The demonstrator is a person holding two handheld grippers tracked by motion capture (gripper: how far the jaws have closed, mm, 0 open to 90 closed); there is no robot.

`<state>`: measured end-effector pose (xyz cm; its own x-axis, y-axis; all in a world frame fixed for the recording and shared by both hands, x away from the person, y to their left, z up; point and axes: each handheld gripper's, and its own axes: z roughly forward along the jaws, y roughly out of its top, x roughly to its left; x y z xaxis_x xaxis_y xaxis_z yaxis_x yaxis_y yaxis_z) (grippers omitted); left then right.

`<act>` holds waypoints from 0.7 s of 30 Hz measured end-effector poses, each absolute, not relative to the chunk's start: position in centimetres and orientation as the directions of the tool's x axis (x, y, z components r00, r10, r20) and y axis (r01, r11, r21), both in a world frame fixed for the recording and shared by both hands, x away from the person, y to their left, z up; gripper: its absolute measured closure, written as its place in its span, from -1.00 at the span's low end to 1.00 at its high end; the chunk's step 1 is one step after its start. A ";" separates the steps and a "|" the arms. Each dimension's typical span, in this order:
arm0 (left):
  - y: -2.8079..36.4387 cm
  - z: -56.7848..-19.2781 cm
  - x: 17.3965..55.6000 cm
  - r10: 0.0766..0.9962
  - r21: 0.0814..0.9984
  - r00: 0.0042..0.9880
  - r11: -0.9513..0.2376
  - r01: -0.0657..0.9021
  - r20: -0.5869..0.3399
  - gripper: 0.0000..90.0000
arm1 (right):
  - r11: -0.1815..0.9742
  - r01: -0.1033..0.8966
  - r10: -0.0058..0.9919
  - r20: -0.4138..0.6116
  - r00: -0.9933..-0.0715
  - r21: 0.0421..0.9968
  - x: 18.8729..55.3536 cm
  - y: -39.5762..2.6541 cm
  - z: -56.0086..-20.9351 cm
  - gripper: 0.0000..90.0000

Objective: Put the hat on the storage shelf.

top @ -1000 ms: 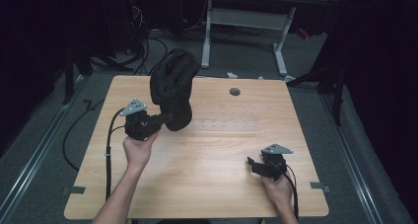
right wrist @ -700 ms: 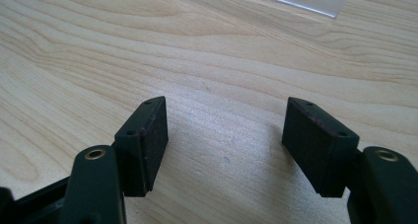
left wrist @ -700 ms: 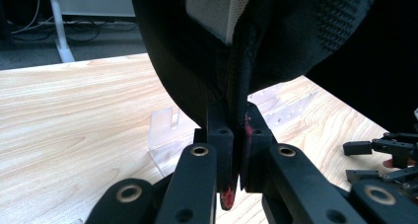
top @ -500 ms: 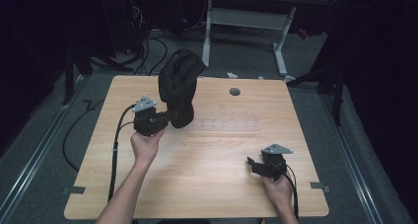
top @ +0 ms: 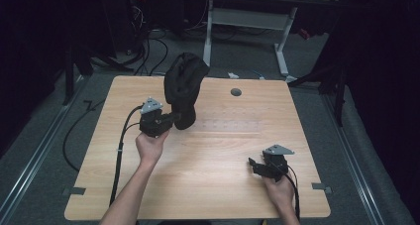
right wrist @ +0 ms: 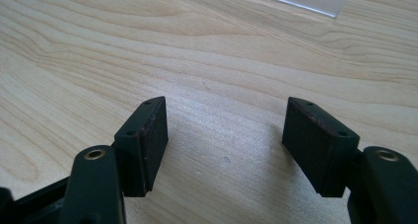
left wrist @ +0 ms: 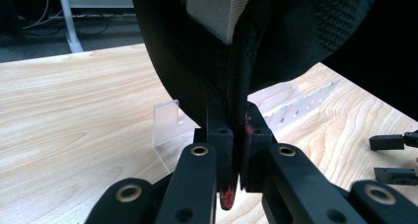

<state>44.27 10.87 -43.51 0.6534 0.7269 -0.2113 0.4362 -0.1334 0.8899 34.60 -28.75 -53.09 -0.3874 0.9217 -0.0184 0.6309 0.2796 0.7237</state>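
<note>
Left gripper [top: 171,120], jaws clamped on the lower edge of a black cap [top: 184,88], holds it upright over the table [top: 213,195] at about eleven o'clock from centre: the carrying step, judged under way. Right gripper [top: 253,166], at about four o'clock, rests with jaws wide and empty. The next move probably calls for lowering the cap toward the clear stand [left wrist: 167,123] beneath it.
</note>
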 end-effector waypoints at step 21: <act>10.6 -45.0 44.6 0.718 0.875 0.656 -0.142 0.464 -0.232 0.87 | 0.281 0.629 0.921 -0.019 -0.389 0.725 34.6 -28.8 -53.1 -0.24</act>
<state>44.55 10.65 -45.04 0.6564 0.7179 -0.2317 0.4637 -0.1417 0.8746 34.61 -28.75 -53.10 -0.3892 0.9210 -0.0187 0.6293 0.2806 0.7247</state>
